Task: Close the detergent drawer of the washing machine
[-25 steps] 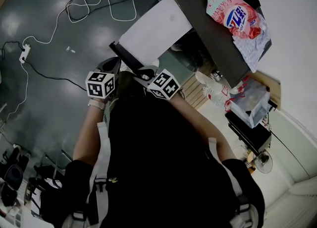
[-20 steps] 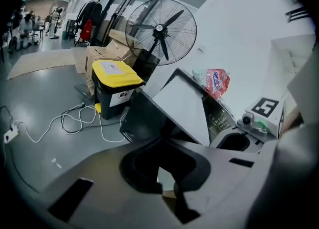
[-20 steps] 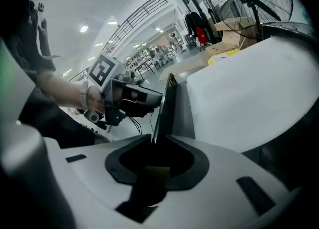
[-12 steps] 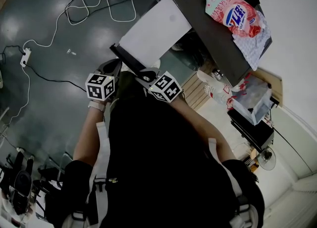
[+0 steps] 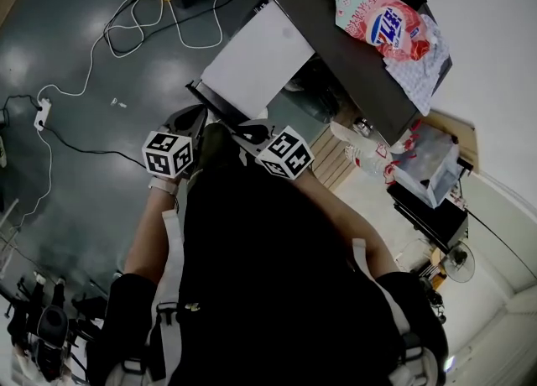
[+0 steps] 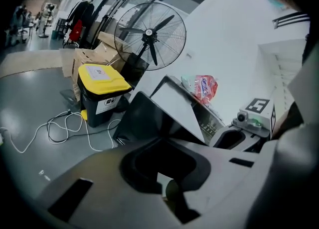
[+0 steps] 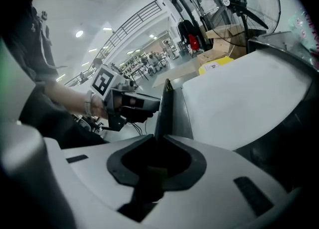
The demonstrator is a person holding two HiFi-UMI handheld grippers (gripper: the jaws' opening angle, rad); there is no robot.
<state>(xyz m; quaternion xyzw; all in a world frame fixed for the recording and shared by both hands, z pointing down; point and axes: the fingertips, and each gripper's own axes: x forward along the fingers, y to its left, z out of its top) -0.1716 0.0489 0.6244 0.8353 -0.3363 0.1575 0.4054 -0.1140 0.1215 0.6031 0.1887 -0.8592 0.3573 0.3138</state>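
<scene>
White on its broad face and dark along its front edge, the drawer [image 5: 252, 61] stands pulled well out from the dark-topped washing machine [image 5: 361, 49], over the grey floor. The right gripper [image 5: 252, 133] sits at the near end of that dark edge. In the right gripper view the edge runs down into the notch between its jaws, which look clenched on it. The left gripper [image 5: 191, 116] hangs just beside the edge's other end, jaws pressed together with nothing of the drawer between them.

The drawer looks stiff, light and smooth, likely to slide on rails. I judge a flat, even push on the front edge safer than a pinch at one corner, which could skew and jam it.

No view shows what the drawer holds. A crumpled pink detergent bag [image 5: 382, 19] lies on the machine's top, and a yellow-lidded bin [image 6: 102, 81] stands shut on the floor.
</scene>
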